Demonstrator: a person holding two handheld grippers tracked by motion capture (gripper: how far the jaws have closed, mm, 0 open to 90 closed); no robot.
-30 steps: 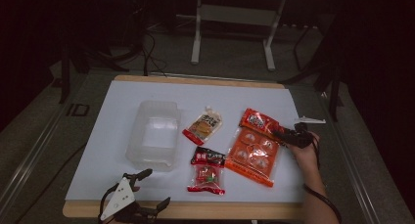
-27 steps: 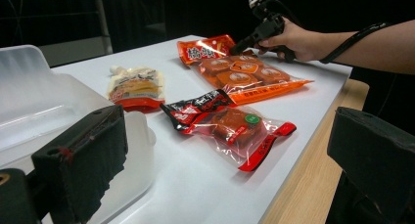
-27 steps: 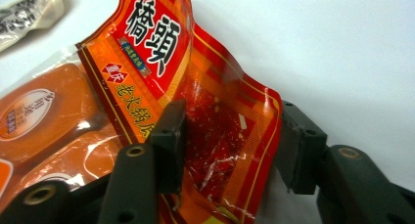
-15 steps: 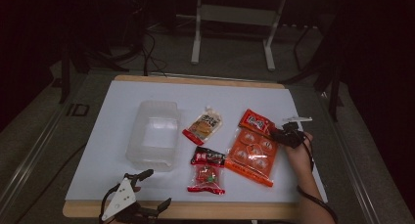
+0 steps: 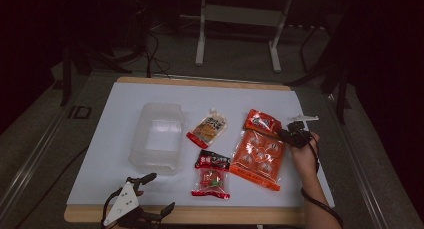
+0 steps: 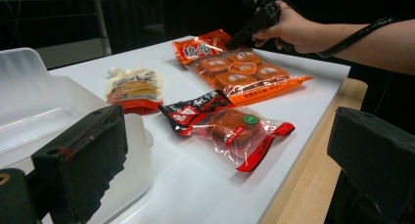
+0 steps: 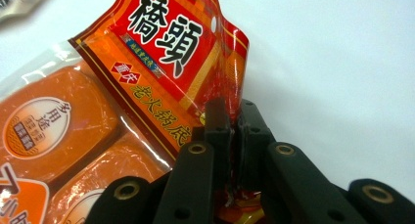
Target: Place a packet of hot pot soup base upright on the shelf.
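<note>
1. The right tool (image 7: 234, 117) has just been closing its jaws; they now pinch the upper right edge of the big orange-red flat plastic pouch of round orange cakes (image 5: 259, 155), with the foil squeezed between the pads in the right gripper view.
2. Compared with a second ago, that right tool sits further in toward the pouch's red header, and the header corner now curls up off the white table (image 5: 125, 96) sheet where it lay flat before.
3. Meaning: the grasp looks made, so the step in hand is likely the lift and the carry toward the clear plastic rectangular tub (image 5: 156, 137). Judgement only.
4. Pouch relative to the tub: well apart, on its right, past the small beige spouted pouch with the red bottom (image 5: 207, 129). The rest of the pouch rests flat on the table.
5. The pinch holds only a thin margin of foil, so the long pouch may dangle or slip on the lift.
6. The left tool (image 6: 230, 160) has its jaws spread wide and empty; it hangs at the near table edge just in front of the tub, unchanged from a second ago.
7. The red-and-black clear packet of red snack (image 5: 211, 174) lies just right of the tub's near corner, untouched.
</note>
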